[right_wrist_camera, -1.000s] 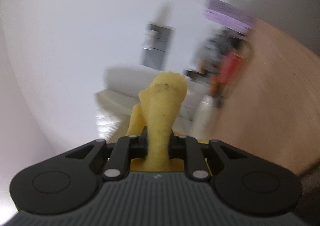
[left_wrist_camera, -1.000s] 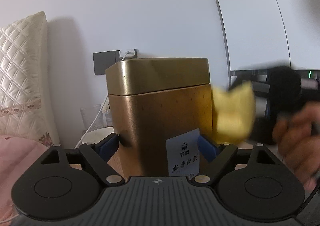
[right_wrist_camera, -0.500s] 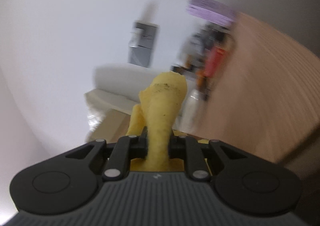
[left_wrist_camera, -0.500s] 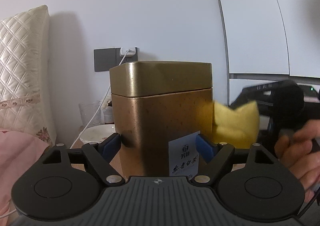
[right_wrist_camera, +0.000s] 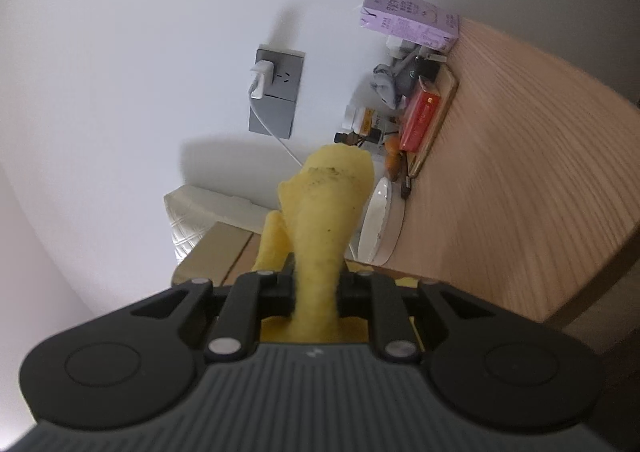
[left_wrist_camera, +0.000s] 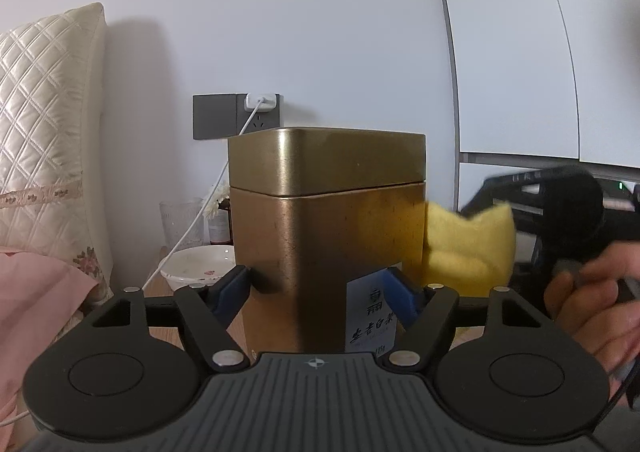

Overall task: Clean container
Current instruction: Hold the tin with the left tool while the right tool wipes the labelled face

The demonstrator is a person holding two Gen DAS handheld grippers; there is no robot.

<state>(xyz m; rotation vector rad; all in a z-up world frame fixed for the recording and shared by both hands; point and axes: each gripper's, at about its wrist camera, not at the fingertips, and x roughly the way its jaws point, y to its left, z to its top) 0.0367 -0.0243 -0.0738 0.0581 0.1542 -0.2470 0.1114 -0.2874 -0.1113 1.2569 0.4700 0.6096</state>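
closing in since the earlier frame, the left gripper (left_wrist_camera: 320,288) now has its blue pads (left_wrist_camera: 394,302) against the tin (left_wrist_camera: 326,236) low on both sides, where they stood clear of it; it seems to pinch the tin, which stands upright on the table (left_wrist_camera: 160,288). right gripper (right_wrist_camera: 316,290) is pressed tight on a folded yellow sponge (right_wrist_camera: 326,220), whose tip touches the tin's right wall in the left view. judged well done: hold the tin firm and low so it can't tip, wipe that wall in long strokes, keep the lid (left_wrist_camera: 328,162) seated, then turn the tin for the other faces. a bowl (left_wrist_camera: 200,266) sits just behind
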